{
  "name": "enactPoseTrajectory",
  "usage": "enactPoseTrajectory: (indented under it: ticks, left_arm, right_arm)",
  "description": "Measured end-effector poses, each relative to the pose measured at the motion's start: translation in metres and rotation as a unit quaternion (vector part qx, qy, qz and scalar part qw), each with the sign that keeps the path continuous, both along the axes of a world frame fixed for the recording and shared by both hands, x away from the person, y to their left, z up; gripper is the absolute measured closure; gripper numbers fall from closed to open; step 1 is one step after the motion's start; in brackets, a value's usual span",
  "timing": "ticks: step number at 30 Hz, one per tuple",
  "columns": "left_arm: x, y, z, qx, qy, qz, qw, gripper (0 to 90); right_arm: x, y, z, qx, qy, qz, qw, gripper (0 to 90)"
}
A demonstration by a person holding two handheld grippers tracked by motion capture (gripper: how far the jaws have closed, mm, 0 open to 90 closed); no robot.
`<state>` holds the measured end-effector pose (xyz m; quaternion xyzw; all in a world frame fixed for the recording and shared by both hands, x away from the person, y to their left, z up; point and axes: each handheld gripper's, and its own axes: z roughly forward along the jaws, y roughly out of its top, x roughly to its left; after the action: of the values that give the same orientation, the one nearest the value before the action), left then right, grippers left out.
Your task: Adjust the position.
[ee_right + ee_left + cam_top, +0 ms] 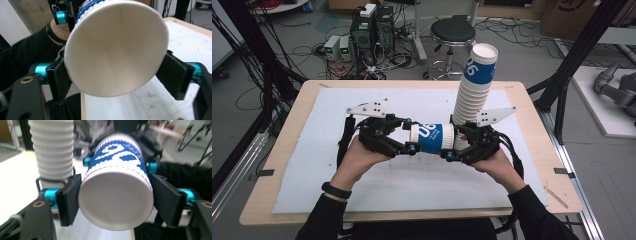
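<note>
A blue and white cup lies on its side in the air over the middle of the table. The left gripper squeezes its bottom end. The right gripper squeezes its open end. A tall stack of cups stands just behind, on the far right.

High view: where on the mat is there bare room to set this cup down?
Free: white mat near the front edge, and its left part beyond the left gripper. Crowded: centre-right, where the right gripper, the held cup and the cup stack sit.
</note>
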<state>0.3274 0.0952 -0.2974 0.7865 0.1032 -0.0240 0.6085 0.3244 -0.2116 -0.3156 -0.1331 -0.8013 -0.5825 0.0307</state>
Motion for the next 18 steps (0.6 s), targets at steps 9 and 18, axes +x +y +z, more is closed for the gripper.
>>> enactPoseTrajectory:
  ticks: [9, 18]
  left_arm:
    - [-0.003, -0.003, 0.003, 0.079, 0.002, -0.009, 0.9969, 22.4]
    - [-0.004, -0.015, -0.002, 0.144, 0.003, -0.025, 0.9892, 24.6]
  right_arm:
    - [0.000, 0.003, -0.001, -0.048, -0.009, 0.010, 0.9988, 21.4]
    - [-0.002, 0.007, 0.001, -0.084, -0.015, 0.021, 0.9961, 21.5]
